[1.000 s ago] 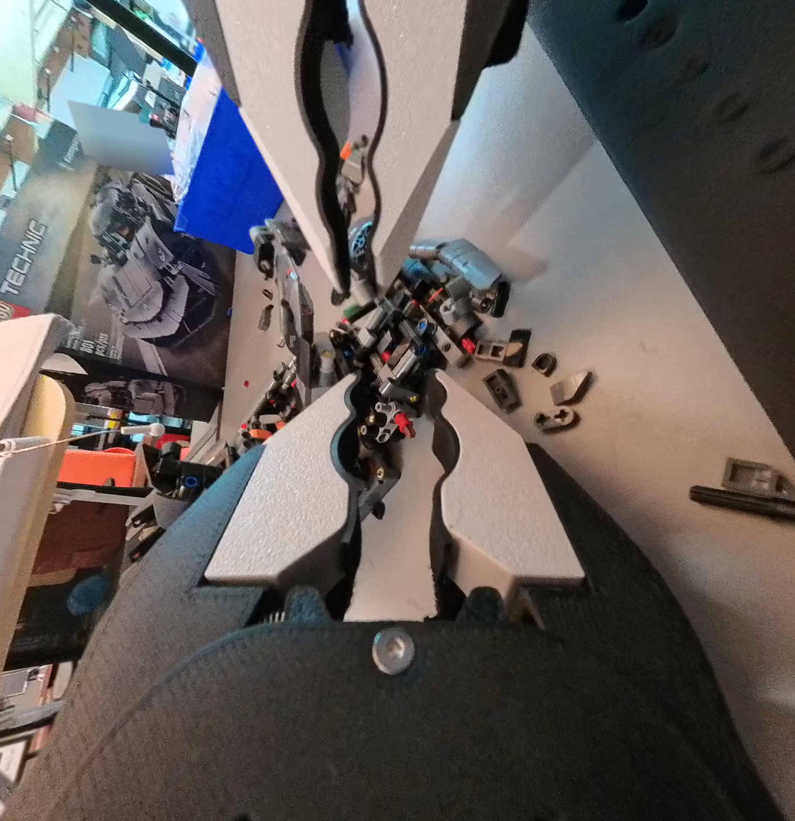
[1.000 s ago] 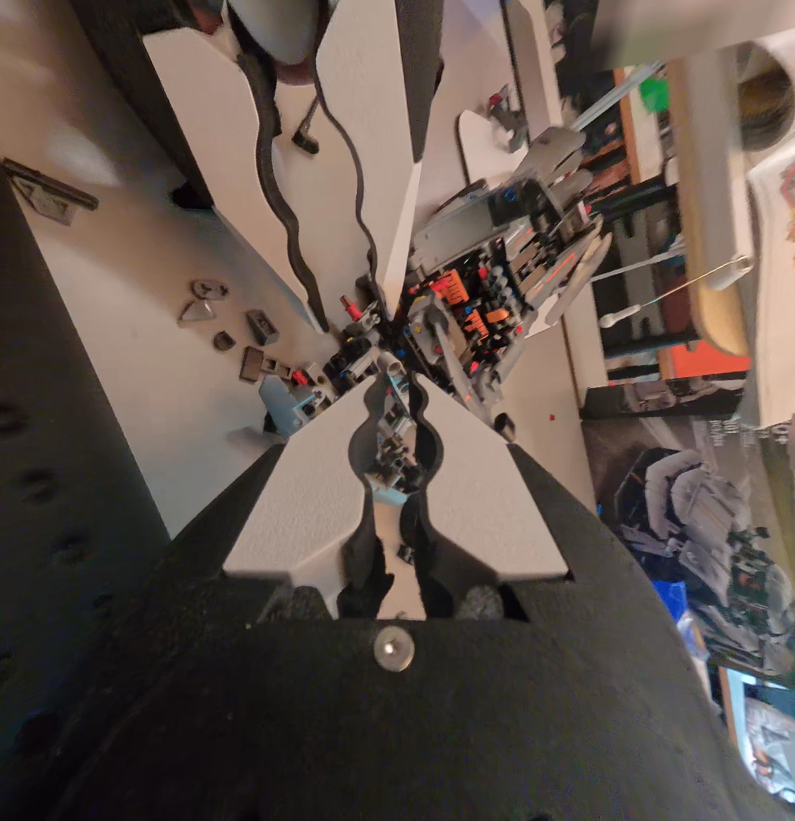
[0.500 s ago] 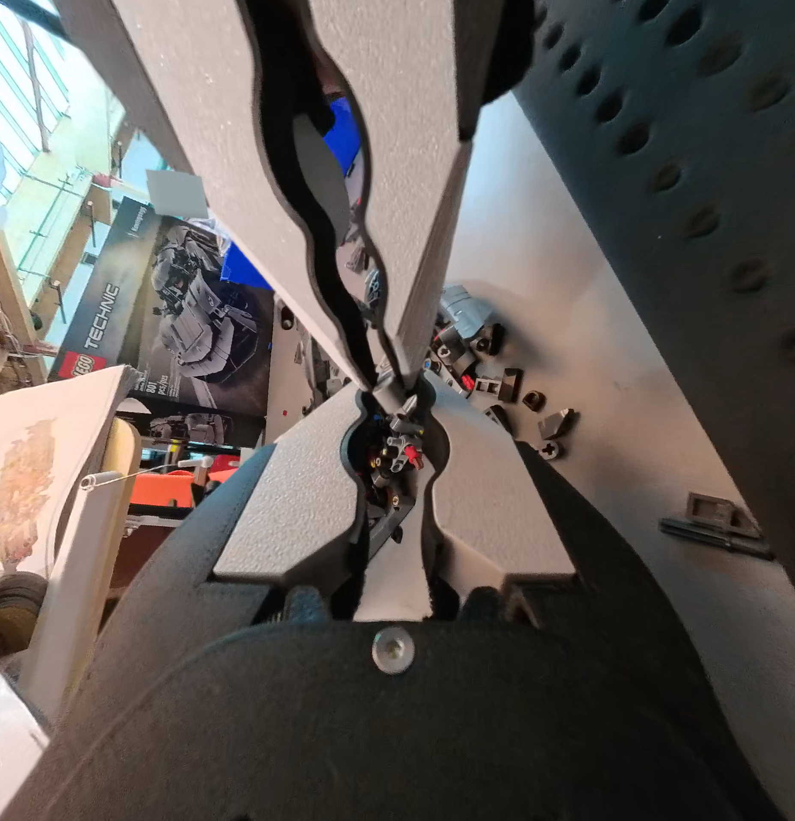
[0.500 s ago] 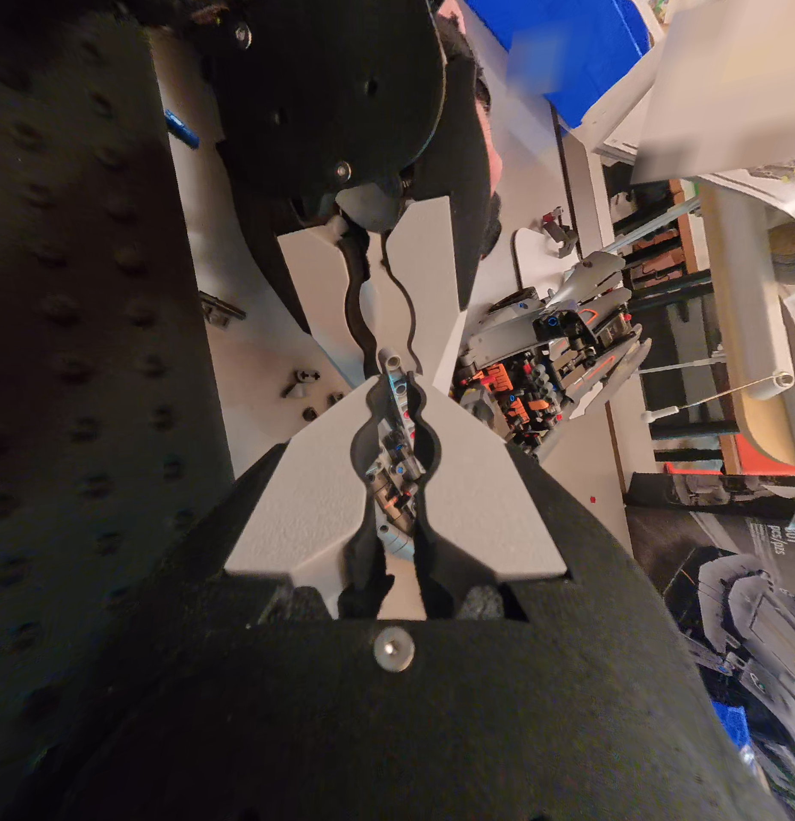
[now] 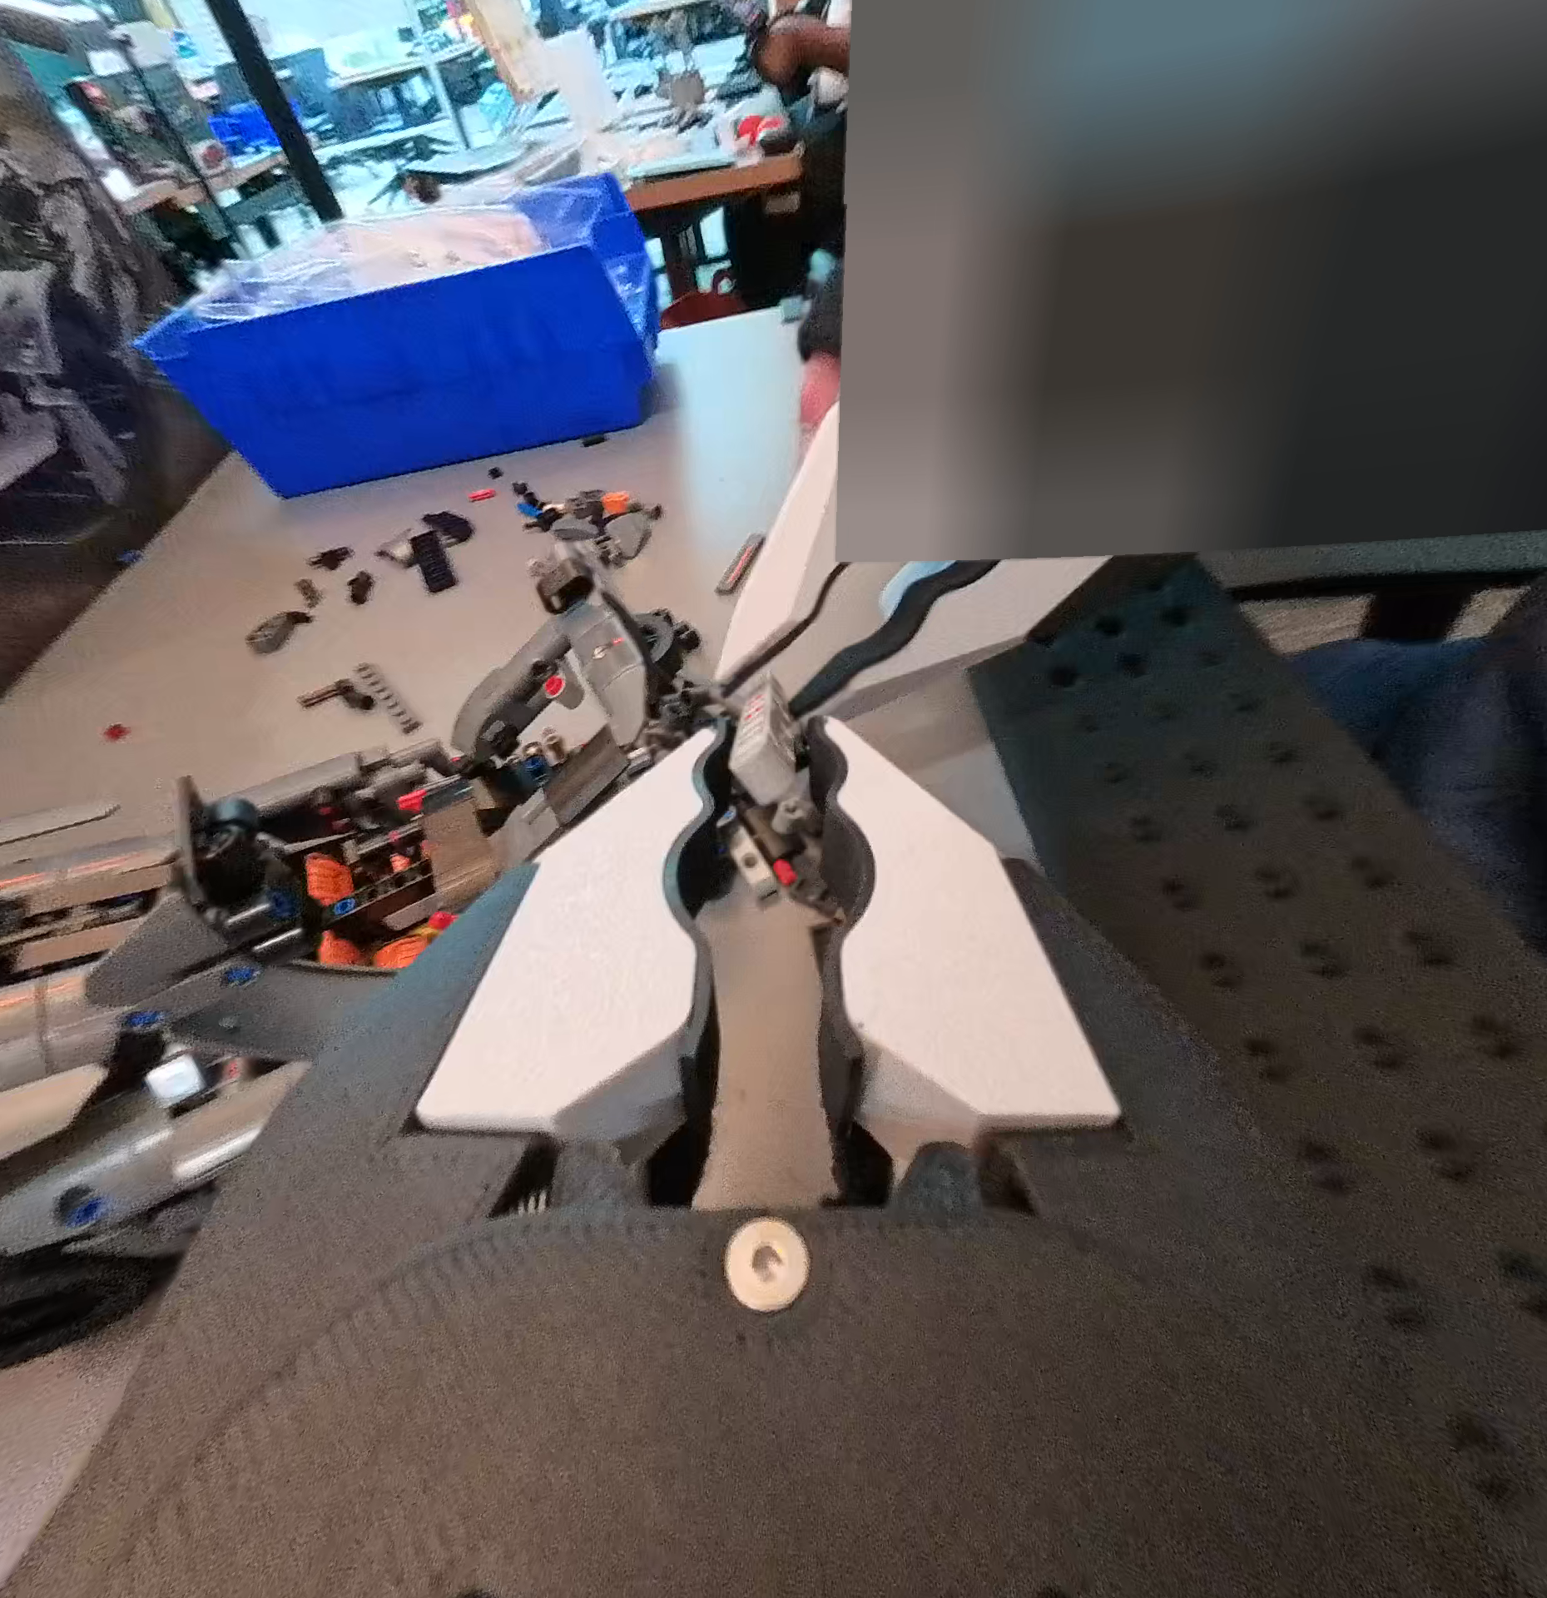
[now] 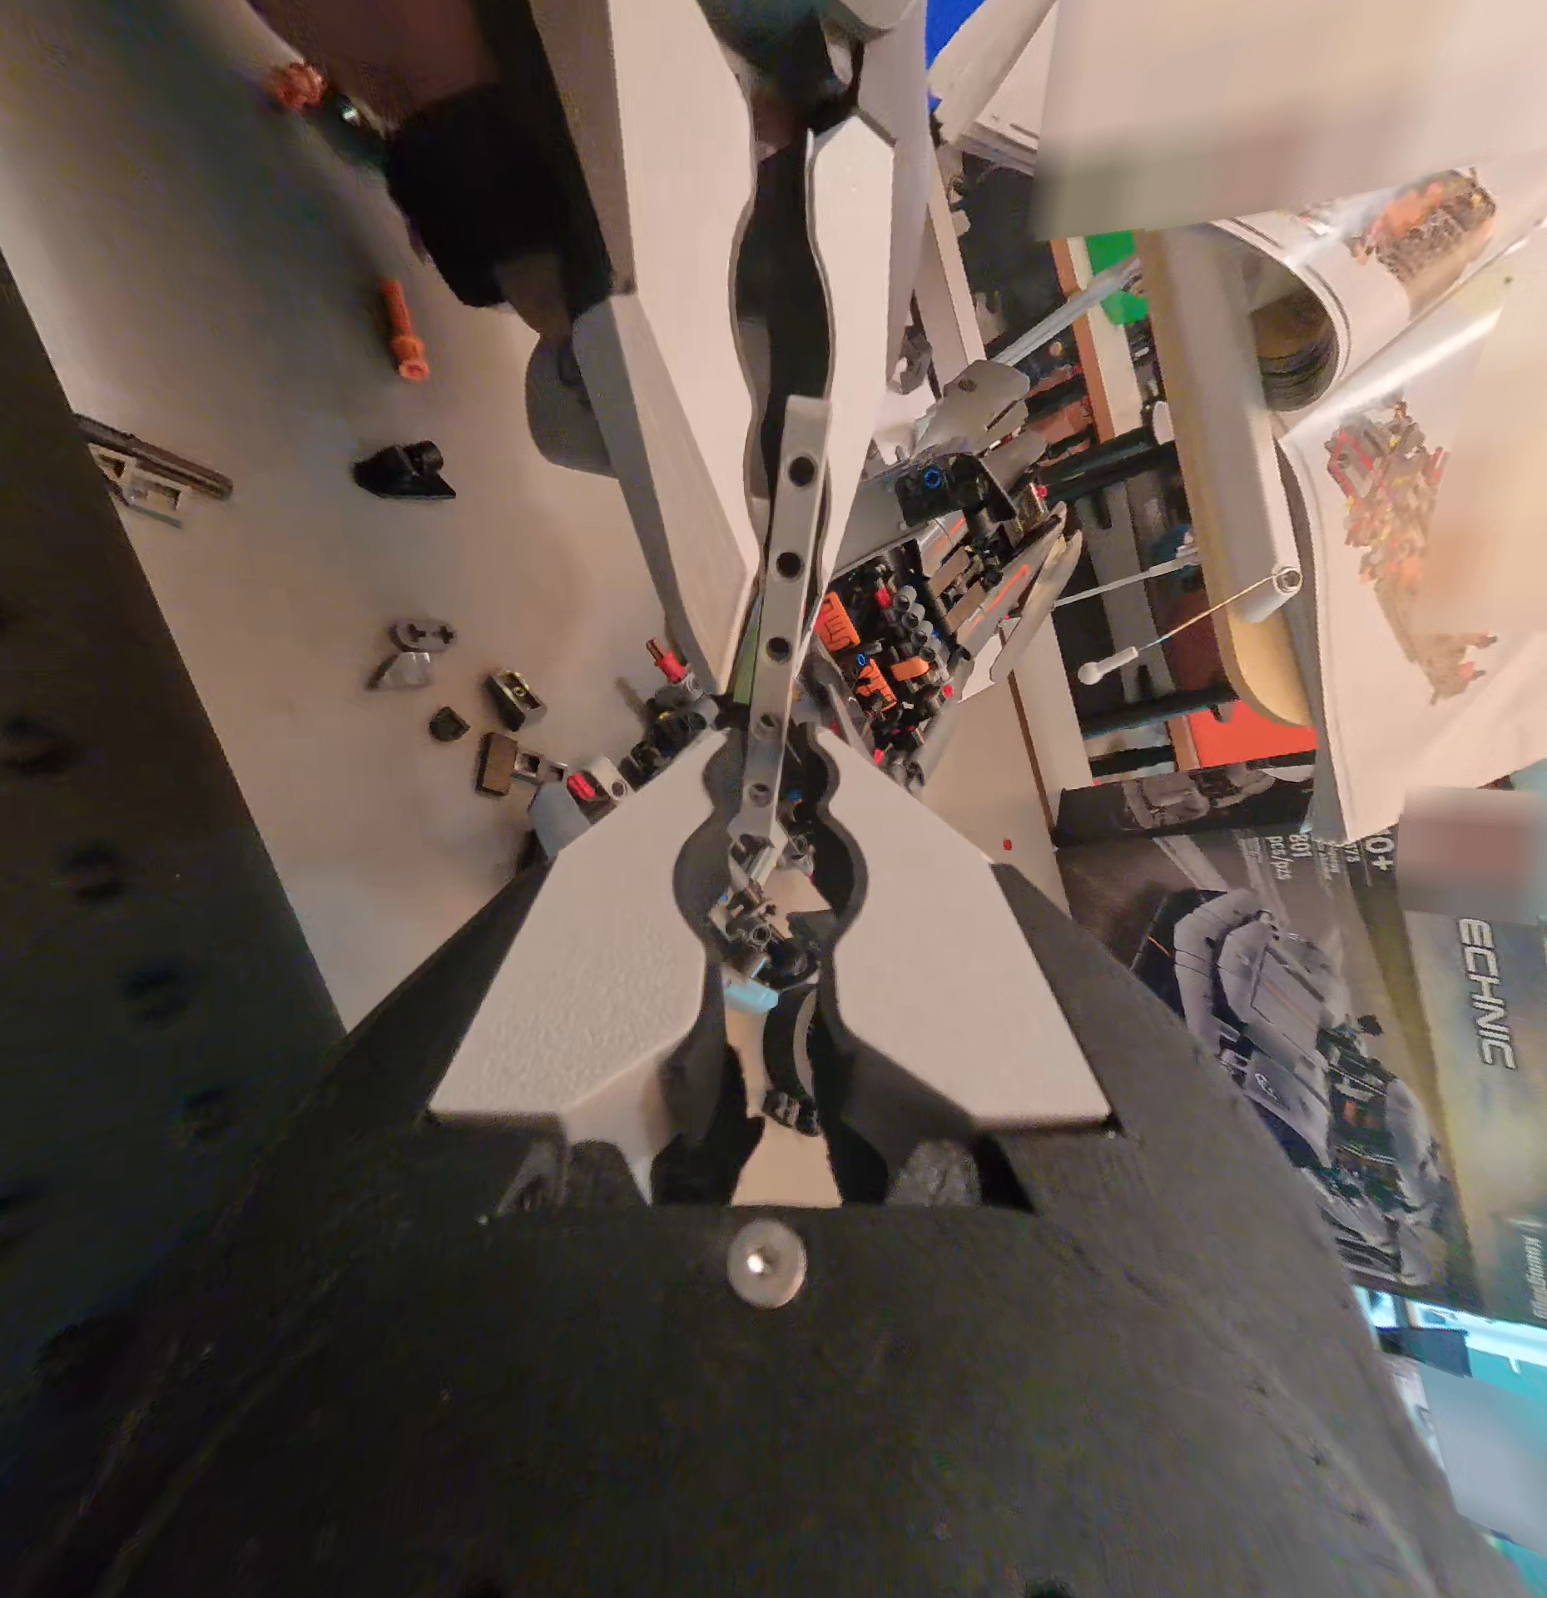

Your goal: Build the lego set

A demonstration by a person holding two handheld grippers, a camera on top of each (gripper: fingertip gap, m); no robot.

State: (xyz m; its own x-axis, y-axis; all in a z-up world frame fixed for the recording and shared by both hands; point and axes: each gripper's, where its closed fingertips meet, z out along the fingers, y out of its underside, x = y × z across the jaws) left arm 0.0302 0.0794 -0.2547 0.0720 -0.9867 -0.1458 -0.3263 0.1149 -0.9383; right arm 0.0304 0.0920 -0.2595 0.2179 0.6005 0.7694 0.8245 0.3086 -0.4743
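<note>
Both grippers are gripping one grey lego subassembly (image 6: pixel 774 640) in the air above the counter (image 6: pixel 259 553), left gripper (image 5: pixel 765 752) and right gripper (image 6: pixel 774 744) clenched tip to tip, so mating probably needs steady, aligned pressure.

My way ahead is blocked tip to tip by the other gripper (image 5: pixel 847 640). The half-built model (image 5: pixel 337 865) crowds my left, loose pieces (image 5: pixel 355 588) litter the counter (image 5: pixel 199 657), and the blue bin (image 5: pixel 424 363) walls off its far edge.
</note>
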